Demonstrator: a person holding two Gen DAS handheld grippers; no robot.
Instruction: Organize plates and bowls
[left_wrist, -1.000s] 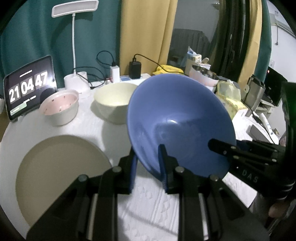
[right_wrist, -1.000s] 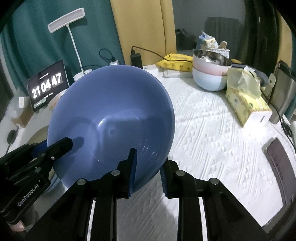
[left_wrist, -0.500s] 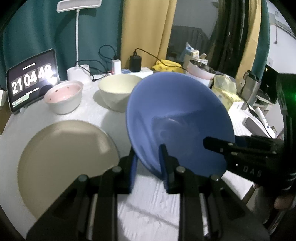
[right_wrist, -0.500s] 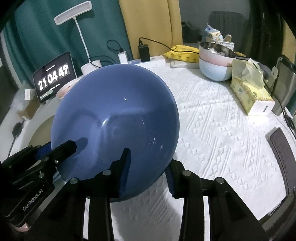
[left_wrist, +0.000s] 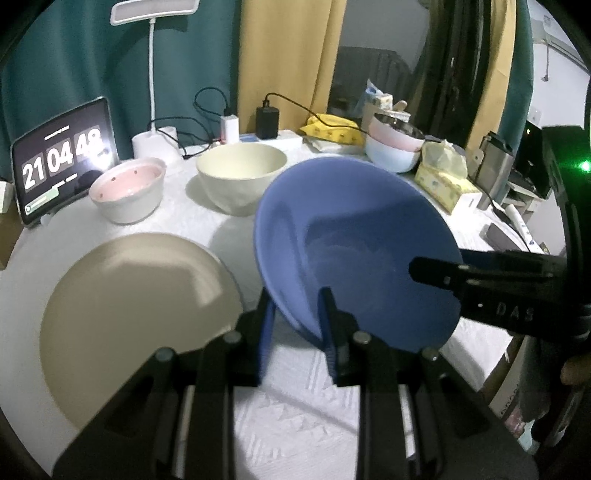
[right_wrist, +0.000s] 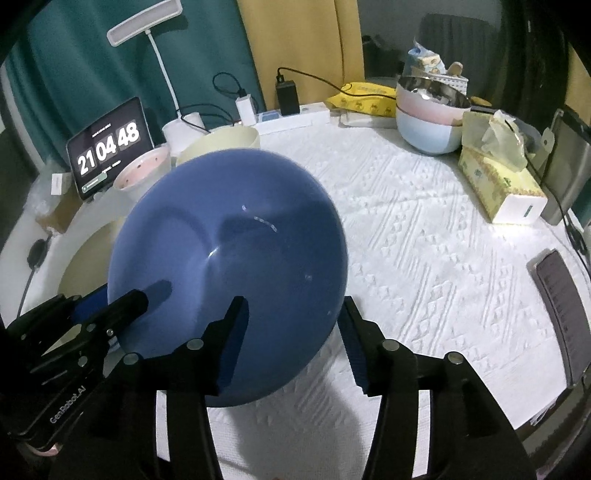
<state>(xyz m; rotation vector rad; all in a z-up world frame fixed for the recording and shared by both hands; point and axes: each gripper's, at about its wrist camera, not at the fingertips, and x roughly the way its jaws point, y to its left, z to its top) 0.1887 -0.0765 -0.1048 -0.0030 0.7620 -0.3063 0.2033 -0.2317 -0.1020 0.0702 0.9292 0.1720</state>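
Observation:
A large blue bowl is held tilted above the white tablecloth. My left gripper is shut on its near rim. The bowl also shows in the right wrist view, where my right gripper is open, its fingers standing on either side of the rim without pinching it. A beige plate lies flat to the left of the bowl. Behind it stand a cream bowl and a pink-lined bowl.
A tablet clock, a lamp base and chargers with cables line the back edge. Stacked pastel bowls, a tissue box and a phone sit on the right side of the table.
My right gripper has opened and let go of the blue bowl's rim. My left gripper still holds the bowl, which now sits lower and closer to the beige plate.

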